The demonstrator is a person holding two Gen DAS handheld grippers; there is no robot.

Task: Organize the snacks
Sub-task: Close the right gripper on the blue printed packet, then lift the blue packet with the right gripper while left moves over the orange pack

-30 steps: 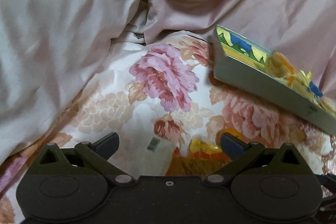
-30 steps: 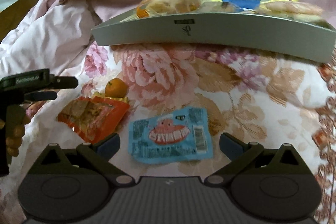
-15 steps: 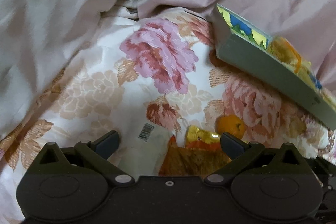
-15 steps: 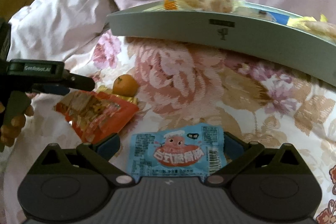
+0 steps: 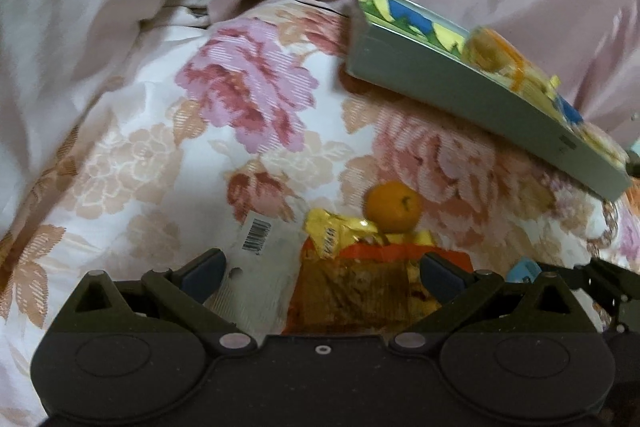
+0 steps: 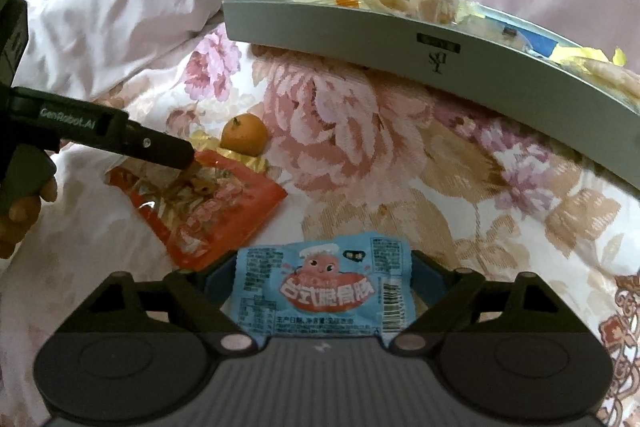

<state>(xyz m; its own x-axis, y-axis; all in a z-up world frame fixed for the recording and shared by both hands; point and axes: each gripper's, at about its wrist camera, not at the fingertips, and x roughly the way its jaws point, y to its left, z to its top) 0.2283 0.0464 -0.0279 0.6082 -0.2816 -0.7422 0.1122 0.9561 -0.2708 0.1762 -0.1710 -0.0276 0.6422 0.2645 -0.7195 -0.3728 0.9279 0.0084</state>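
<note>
Floral bedspread [image 6: 360, 155]; left tool [image 6: 188, 157] reads "GenRobot.AI".

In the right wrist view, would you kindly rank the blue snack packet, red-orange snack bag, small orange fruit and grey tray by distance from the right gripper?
1. Blue snack packet, between the fingers.
2. Red-orange snack bag, left.
3. Small orange fruit, farther left.
4. Grey tray, at the back.

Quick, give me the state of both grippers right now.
Left gripper: open, jaws wide over the orange snack packet, holding nothing.
Right gripper: open, jaws either side of the blue snack packet, not clamped yet.
</note>
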